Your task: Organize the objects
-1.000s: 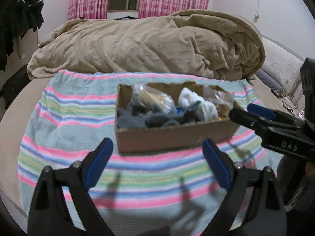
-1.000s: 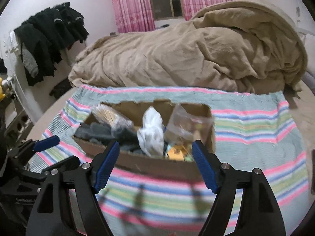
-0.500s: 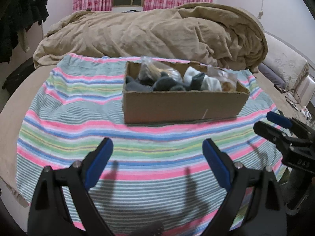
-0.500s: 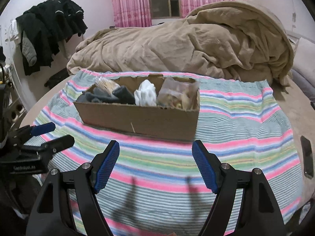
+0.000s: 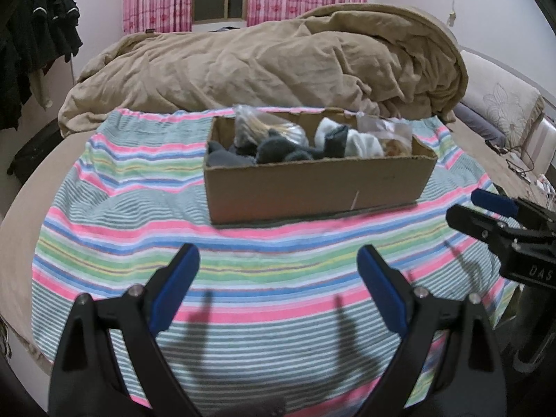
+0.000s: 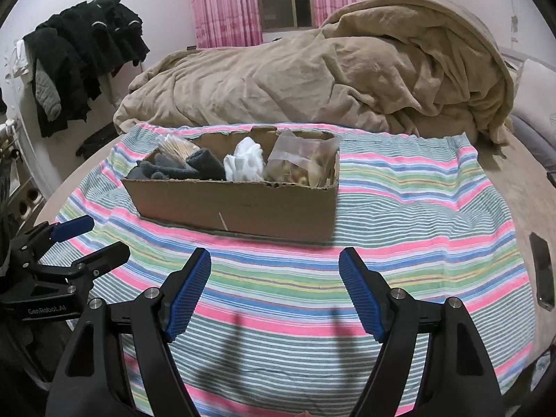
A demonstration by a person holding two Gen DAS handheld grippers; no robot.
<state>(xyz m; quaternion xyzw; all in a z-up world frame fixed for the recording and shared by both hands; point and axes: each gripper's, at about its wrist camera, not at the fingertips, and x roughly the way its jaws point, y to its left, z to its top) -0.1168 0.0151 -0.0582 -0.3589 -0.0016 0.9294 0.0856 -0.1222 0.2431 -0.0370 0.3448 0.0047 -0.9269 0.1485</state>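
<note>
Cardboard box [image 5: 312, 187] of socks and bags on striped blanket [image 5: 139, 243], rumpled tan duvet [image 5: 278, 59] behind, pink curtains [image 6: 226, 0] beyond; left gripper [image 5: 278, 278] and right gripper [image 6: 274, 278] released, empty, before box.

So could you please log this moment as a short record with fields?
surface: striped blanket on a bed
container: cardboard box, open top, on the blanket
contents: grey socks, white socks, two clear bags
left gripper: open, empty, short of the box
right gripper: open, empty, short of the box
behind: tan duvet
</note>
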